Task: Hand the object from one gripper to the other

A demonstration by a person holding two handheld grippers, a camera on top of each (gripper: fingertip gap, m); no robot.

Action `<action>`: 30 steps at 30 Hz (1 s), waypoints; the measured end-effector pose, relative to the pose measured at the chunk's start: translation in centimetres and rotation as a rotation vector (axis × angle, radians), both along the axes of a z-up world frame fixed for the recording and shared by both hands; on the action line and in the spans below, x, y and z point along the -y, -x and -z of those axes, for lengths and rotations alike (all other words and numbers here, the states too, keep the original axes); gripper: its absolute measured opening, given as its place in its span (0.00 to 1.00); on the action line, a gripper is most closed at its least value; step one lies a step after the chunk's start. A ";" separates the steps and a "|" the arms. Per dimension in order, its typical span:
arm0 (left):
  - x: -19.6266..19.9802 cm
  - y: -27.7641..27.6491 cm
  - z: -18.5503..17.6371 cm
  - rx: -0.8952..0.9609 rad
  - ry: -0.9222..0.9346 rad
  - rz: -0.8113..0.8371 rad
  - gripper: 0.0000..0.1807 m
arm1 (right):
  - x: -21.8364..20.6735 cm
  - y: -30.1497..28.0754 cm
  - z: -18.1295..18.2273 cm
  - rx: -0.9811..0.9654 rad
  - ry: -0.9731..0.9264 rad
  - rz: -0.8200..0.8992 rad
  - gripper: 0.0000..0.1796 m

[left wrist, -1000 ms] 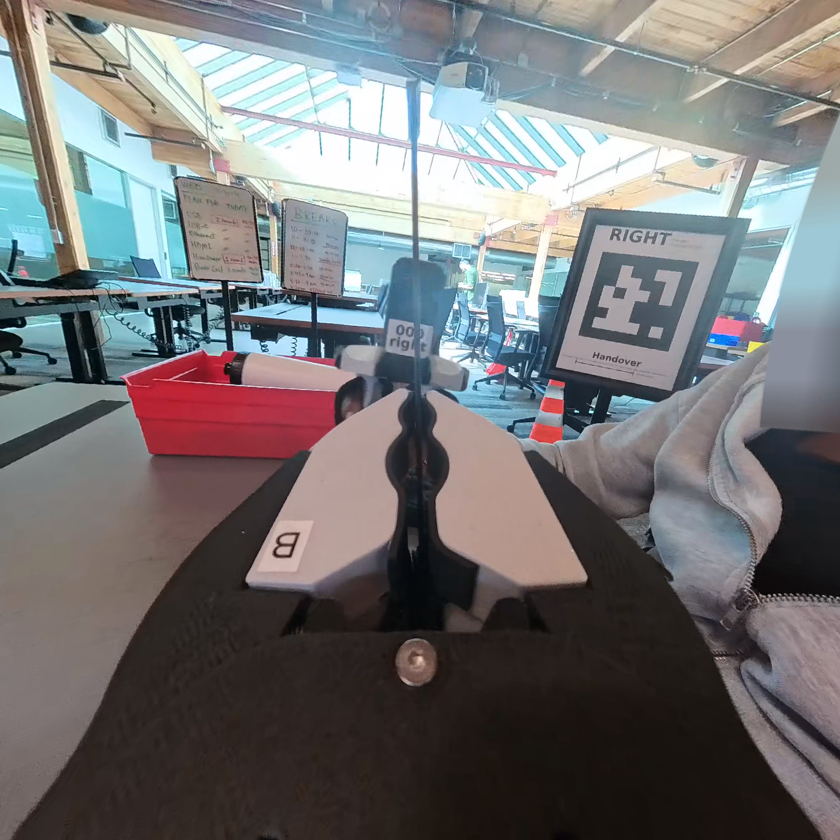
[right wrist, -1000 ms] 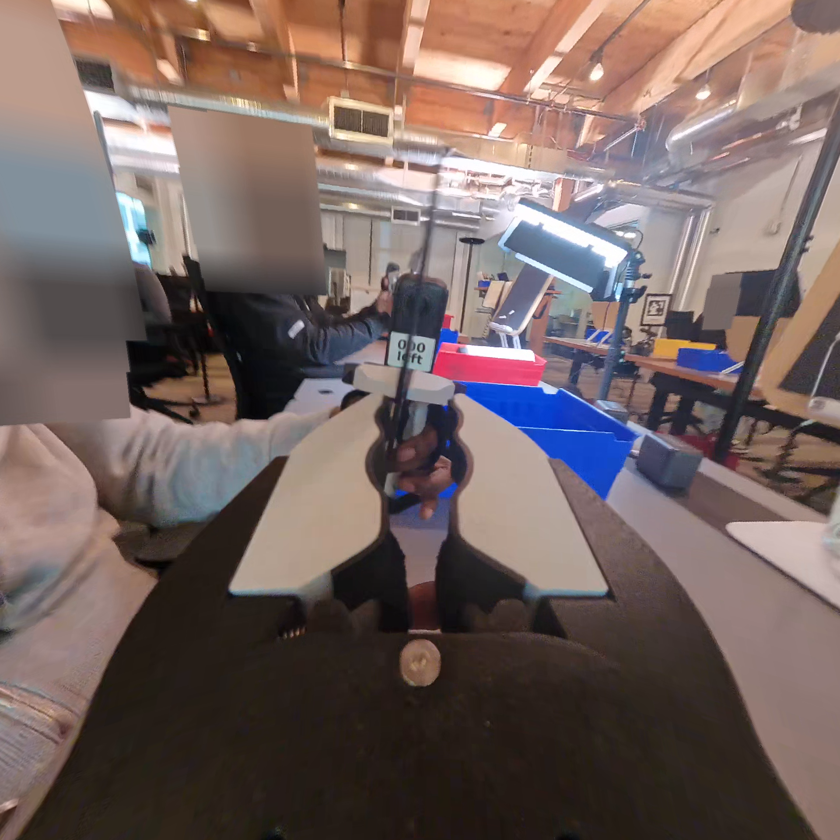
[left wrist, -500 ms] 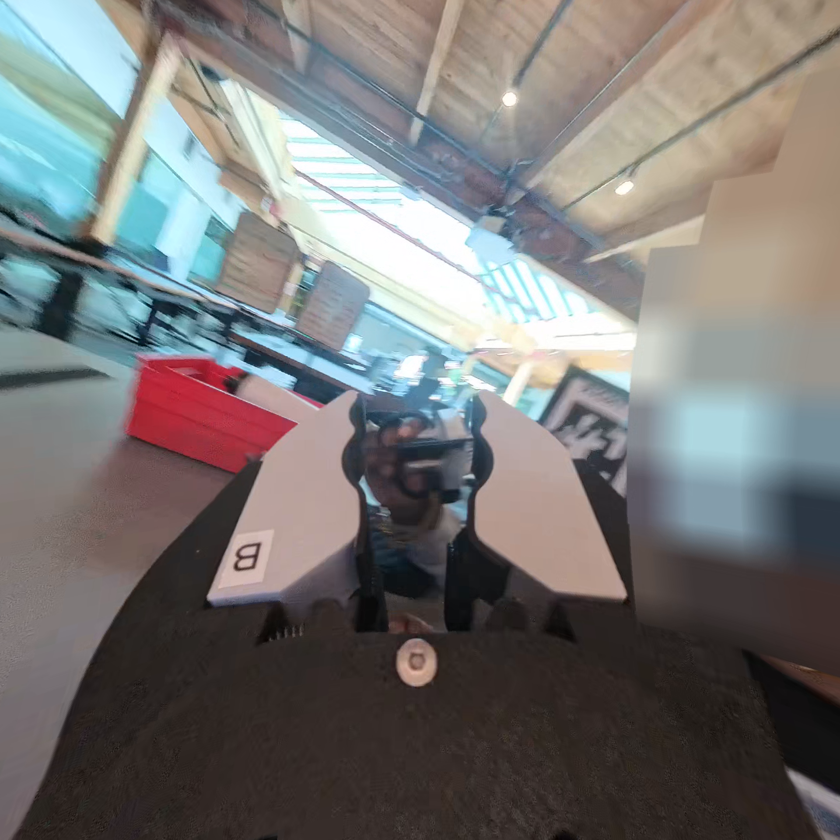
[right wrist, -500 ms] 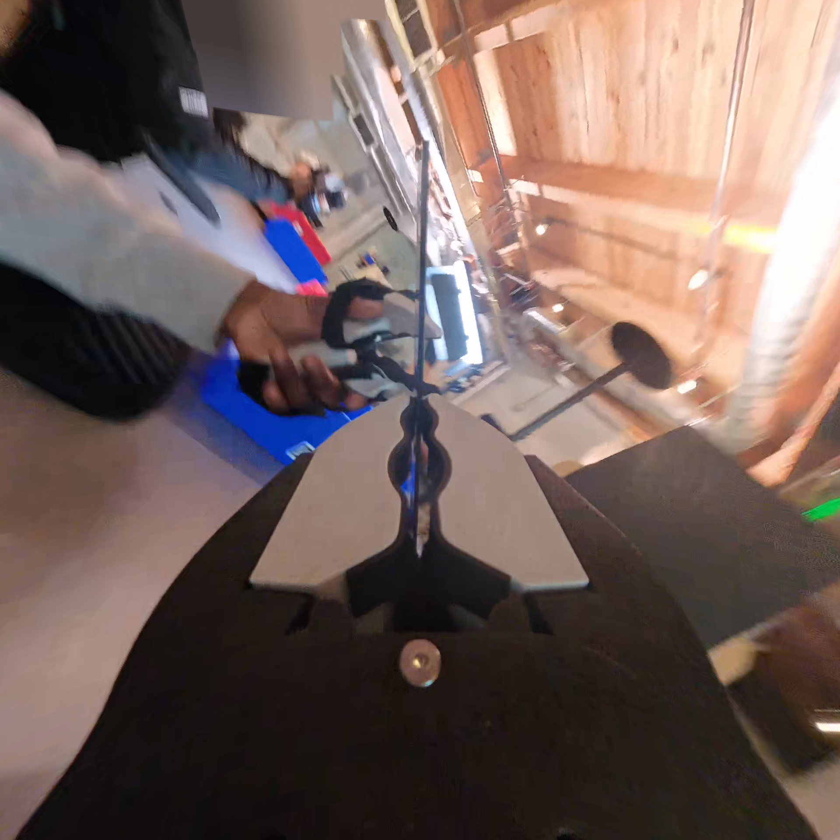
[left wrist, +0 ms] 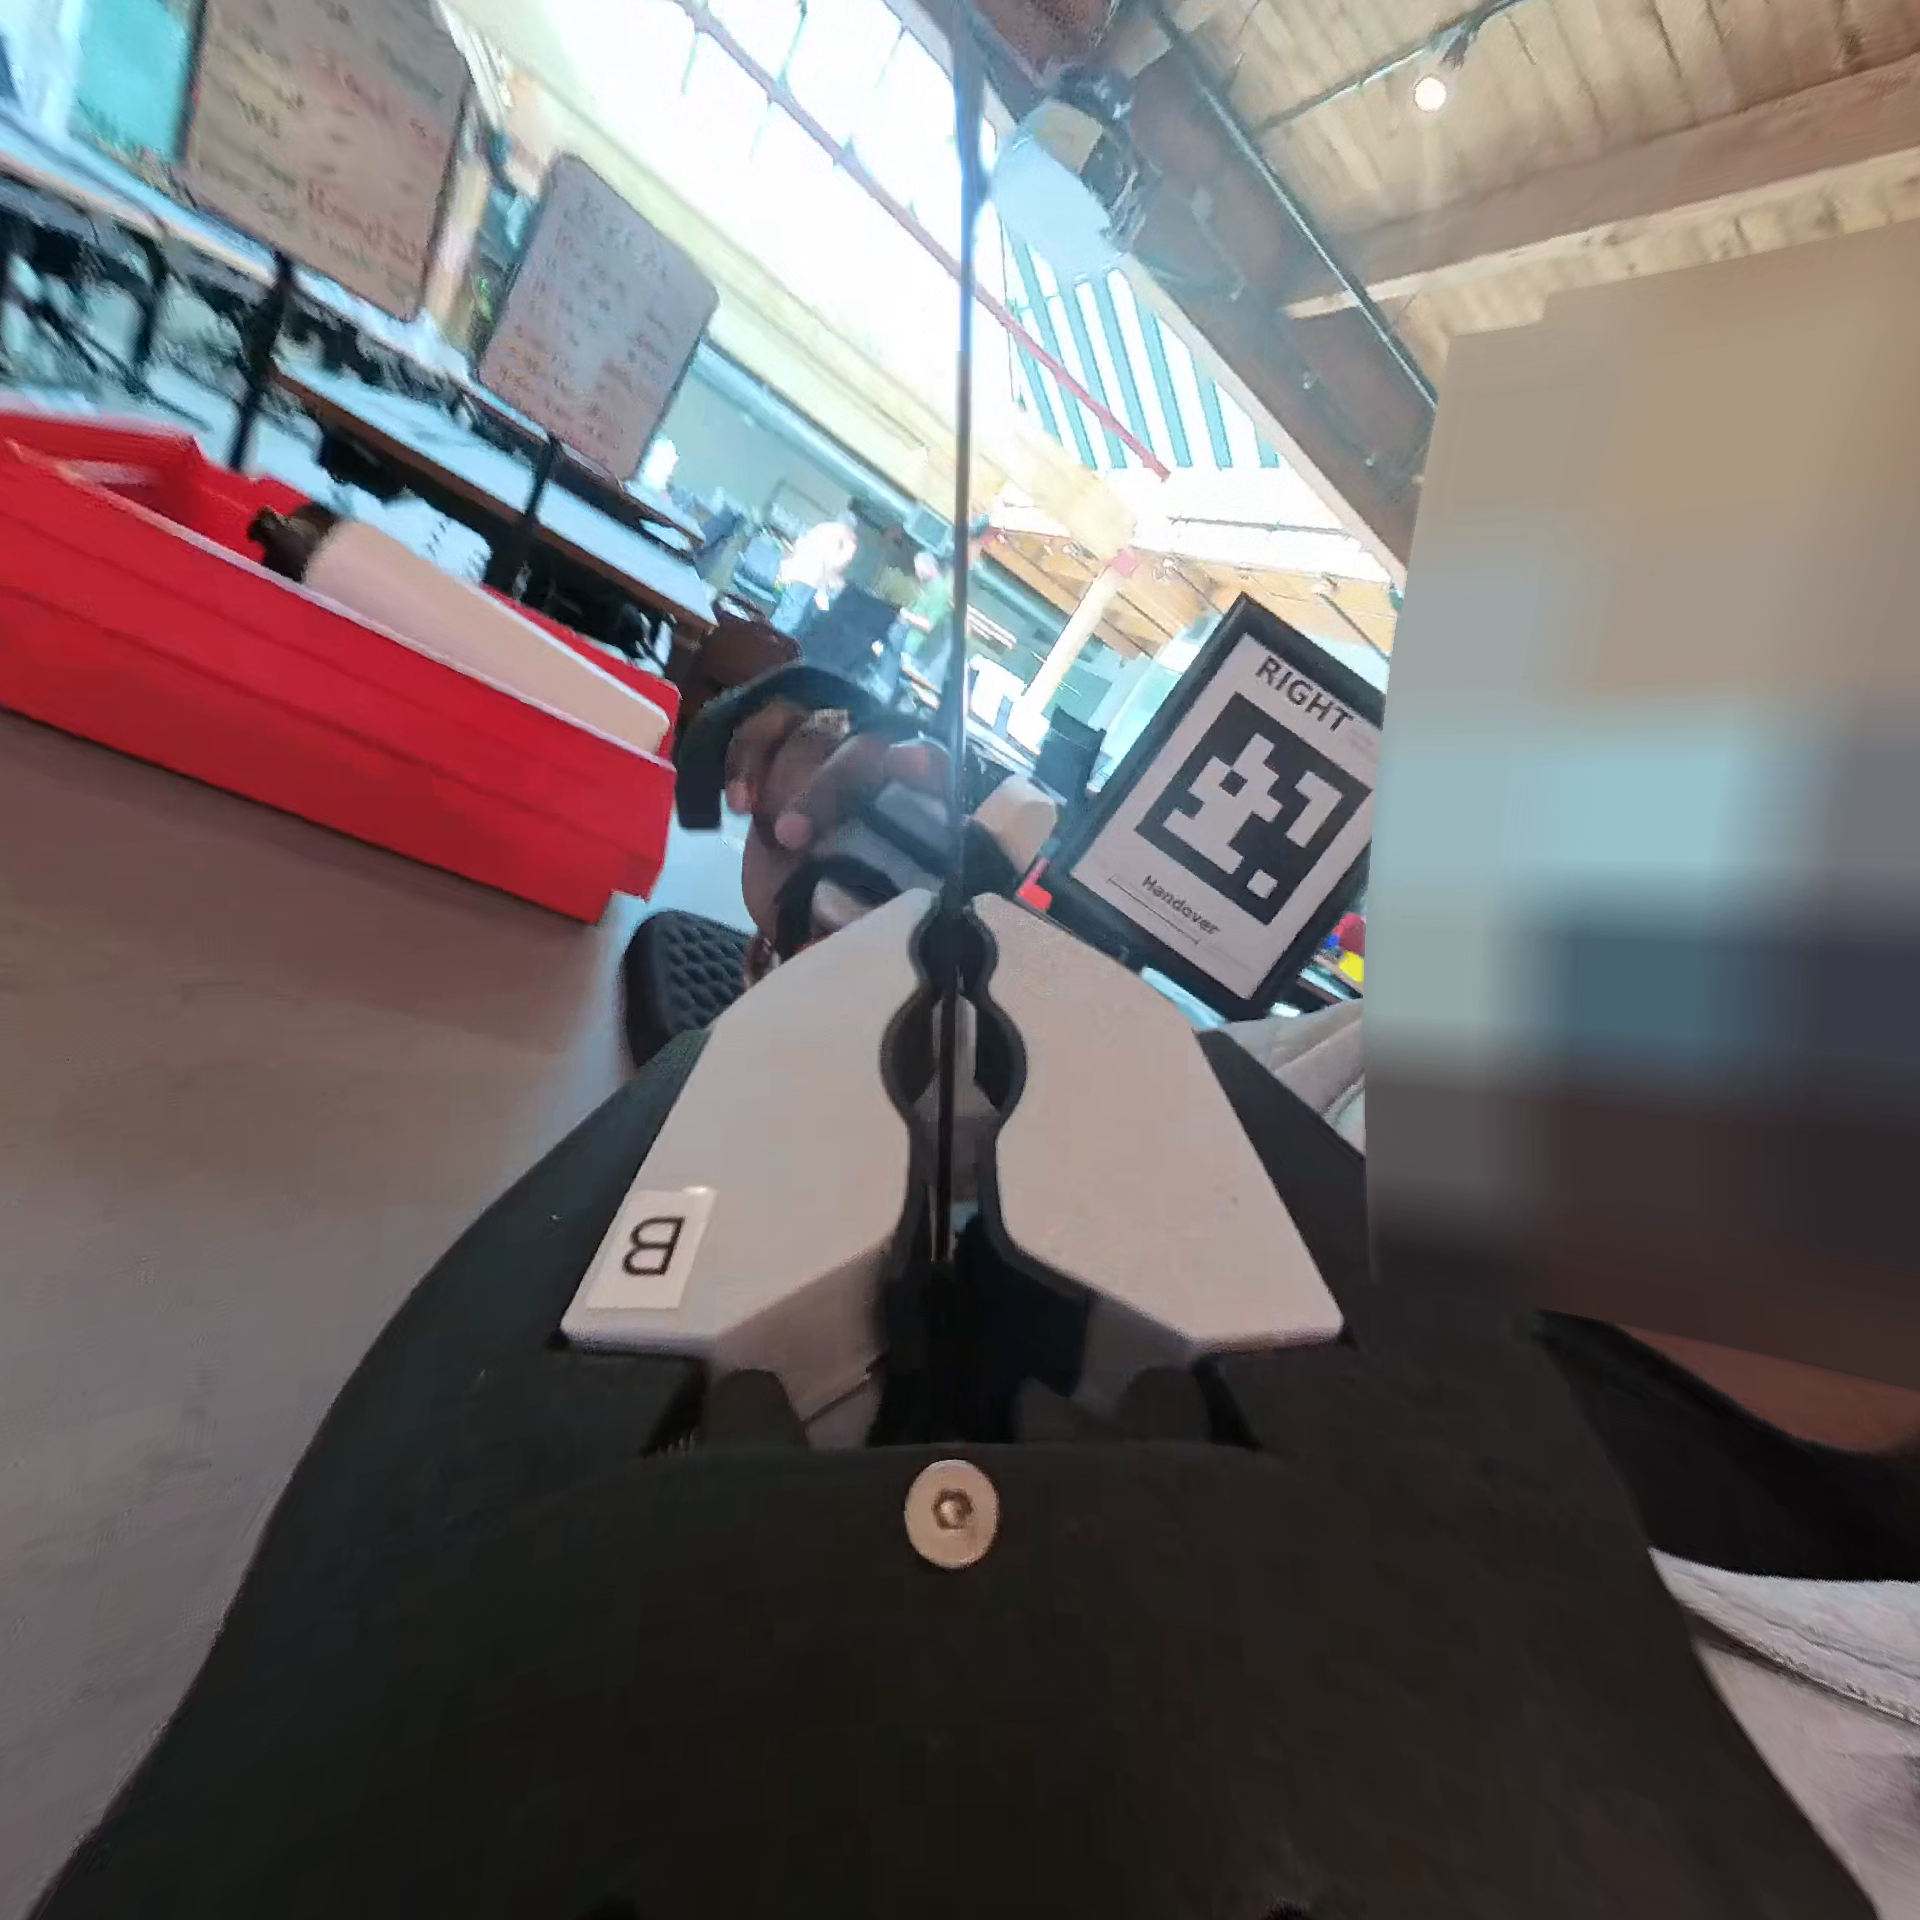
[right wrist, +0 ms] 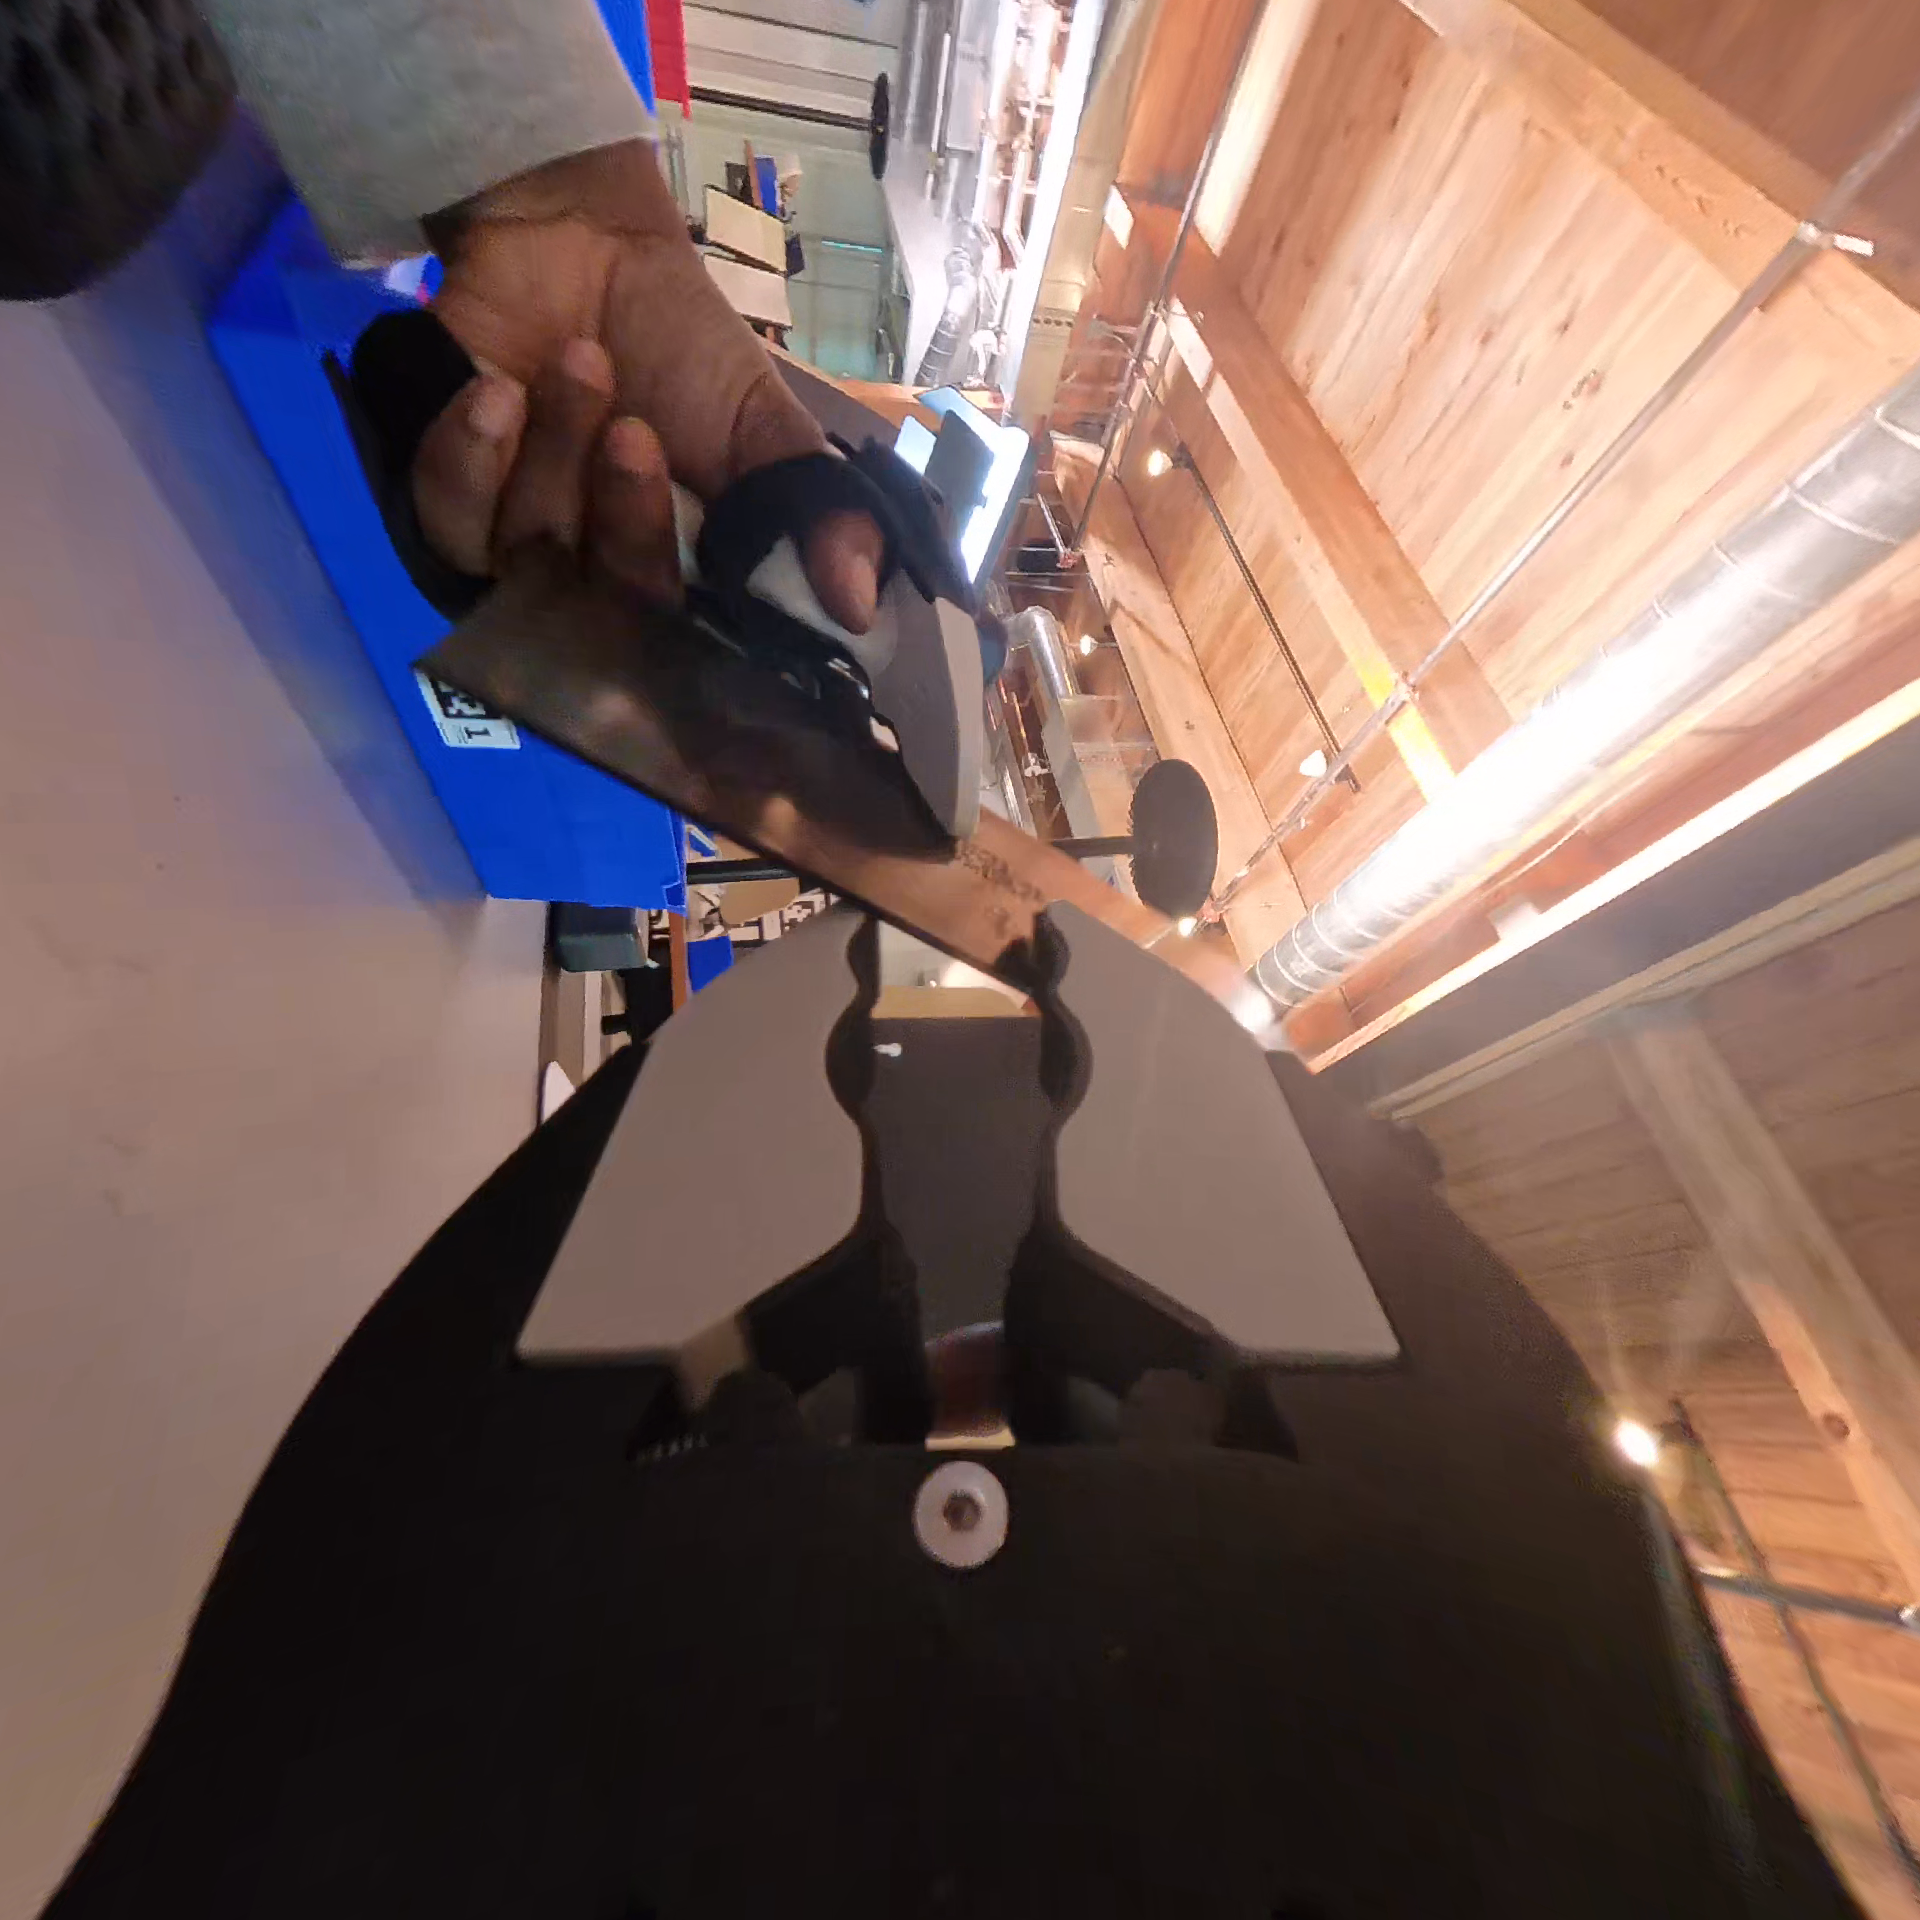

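Here the left tool (left wrist: 951, 920) has its two grey fingers (left wrist: 790, 1132) pressed together on a thin, flat, dark reflective sheet (left wrist: 964, 436), seen edge-on as a black line that rises from between the tips to the top of the left wrist view. In the right wrist view that same sheet runs slantwise (broad face showing, mirror-like) from the left tool, which a hand (right wrist: 613, 416) grips, down to the right tool (right wrist: 951, 930). The right tool's fingers (right wrist: 727, 1153) stand spread, and the sheet's lower corner lies just at the tip of one of them. Beyond, a red bin (left wrist: 312, 707) sits on the grey desk (left wrist: 208, 1091), a framed marker sign (left wrist: 1236, 821) stands farther right, and a blue bin (right wrist: 499, 769) lies behind the hand.
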State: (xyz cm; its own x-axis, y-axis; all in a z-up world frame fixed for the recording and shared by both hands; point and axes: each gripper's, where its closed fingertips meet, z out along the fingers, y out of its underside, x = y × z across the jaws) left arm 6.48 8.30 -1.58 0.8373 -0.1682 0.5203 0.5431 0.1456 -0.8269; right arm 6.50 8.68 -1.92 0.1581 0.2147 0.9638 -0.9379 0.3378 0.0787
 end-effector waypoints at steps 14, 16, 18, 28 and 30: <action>2.8 0.4 -3.7 -0.614 -0.096 -0.392 0.00 | -2.2 2.0 -3.5 1.634 0.307 -0.757 0.34; 1.9 0.5 -2.8 -0.625 -0.038 -0.376 0.01 | -1.6 1.7 -2.9 1.763 0.267 -0.824 0.36; 1.0 0.4 -1.8 -0.655 0.023 -0.363 0.01 | -0.8 1.2 -2.2 1.736 0.231 -0.785 0.34; 0.9 1.3 -1.6 -0.587 0.045 -0.411 0.24 | -0.6 -0.4 -2.1 1.119 0.188 -0.569 0.01; 1.9 1.6 -2.5 -0.498 -0.016 -0.412 0.25 | -1.2 -0.4 -2.6 0.839 0.207 -0.454 0.01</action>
State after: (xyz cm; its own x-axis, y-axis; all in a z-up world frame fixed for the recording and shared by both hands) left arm 4.85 6.35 0.96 0.9754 0.2141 0.0531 -0.0081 0.2751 -0.9614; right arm 6.93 9.89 0.65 -0.7015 0.2636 0.6621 -0.7067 -0.1374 -0.6941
